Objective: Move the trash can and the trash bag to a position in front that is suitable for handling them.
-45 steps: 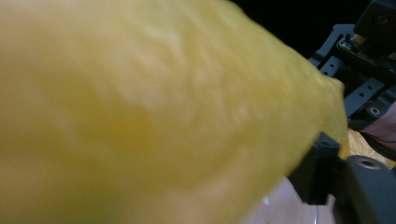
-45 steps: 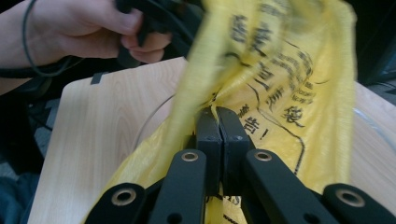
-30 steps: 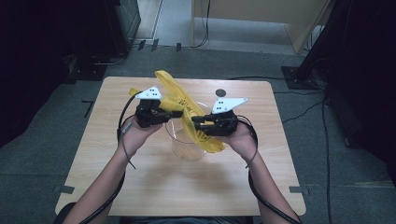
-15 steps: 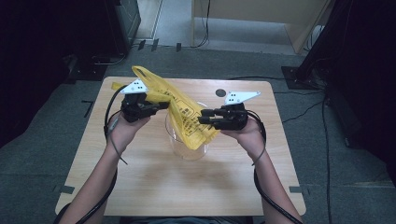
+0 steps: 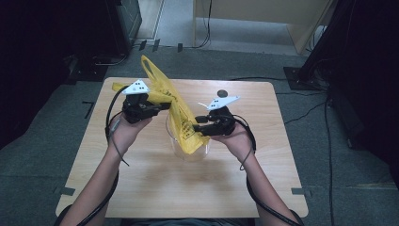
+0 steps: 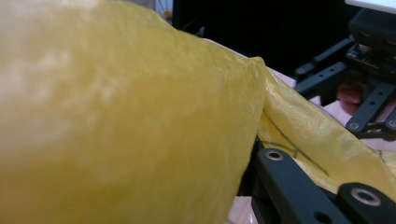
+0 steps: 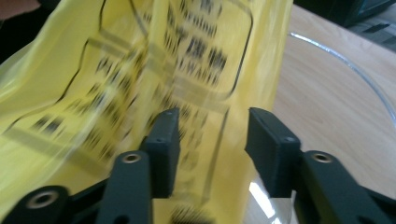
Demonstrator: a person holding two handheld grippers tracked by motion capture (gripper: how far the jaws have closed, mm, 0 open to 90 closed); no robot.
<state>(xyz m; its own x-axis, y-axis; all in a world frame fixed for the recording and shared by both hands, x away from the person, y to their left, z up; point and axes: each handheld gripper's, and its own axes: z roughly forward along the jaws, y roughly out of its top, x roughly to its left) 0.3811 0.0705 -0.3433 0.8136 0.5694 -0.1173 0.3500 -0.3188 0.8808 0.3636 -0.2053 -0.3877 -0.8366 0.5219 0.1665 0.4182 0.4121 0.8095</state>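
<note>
- Holding the thin, crinkly yellow bag (image 5: 181, 110) tight, your left gripper (image 5: 162, 104) stays shut on it.
- Your right gripper (image 7: 212, 133) has just been opening; the bag's black-printed part hangs between its parted fingers (image 7: 163, 140), over a clear round bowl (image 5: 188, 150).

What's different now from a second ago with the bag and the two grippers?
The two grippers have drawn apart, the left gripper carrying its end of the yellow bag out leftward. The right gripper has just been opening, pads off the bag between its jaws. Unchanged: left stays clamped, bag hangs into the clear container.

Table evenly lit amid dark surroundings; both gripper views close-up, soft and blurred.
</note>
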